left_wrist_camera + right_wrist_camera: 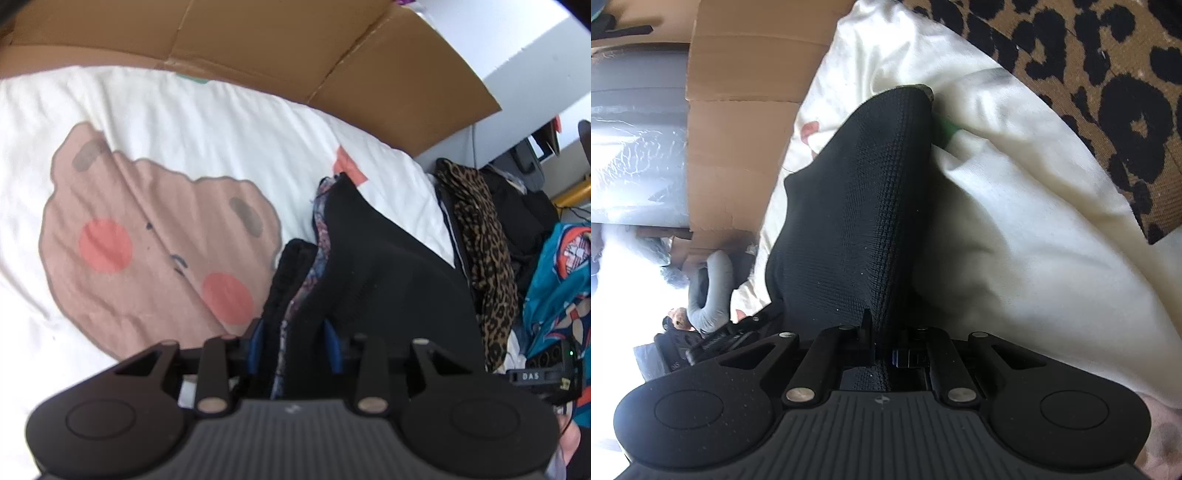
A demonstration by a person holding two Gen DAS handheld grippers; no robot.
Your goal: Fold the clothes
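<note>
My left gripper (295, 347) is shut on a bunched black garment (369, 266) with a patterned purple inner layer (314, 273). The cloth rises from between the blue-padded fingers (255, 347) above a white bed sheet (184, 118) printed with a pink bear face. My right gripper (882, 350) is shut on the same kind of black knit cloth (857, 192), which stretches away over the white sheet (1015, 221). Both grippers' fingertips are hidden by the cloth.
A brown cardboard sheet (295, 48) stands behind the bed. A leopard-print garment (484, 236) and dark clothes (524, 206) lie at the right, with a blue patterned cloth (561, 280) beyond. In the right wrist view the leopard print (1108, 92) fills the upper right and cardboard (738, 110) stands left.
</note>
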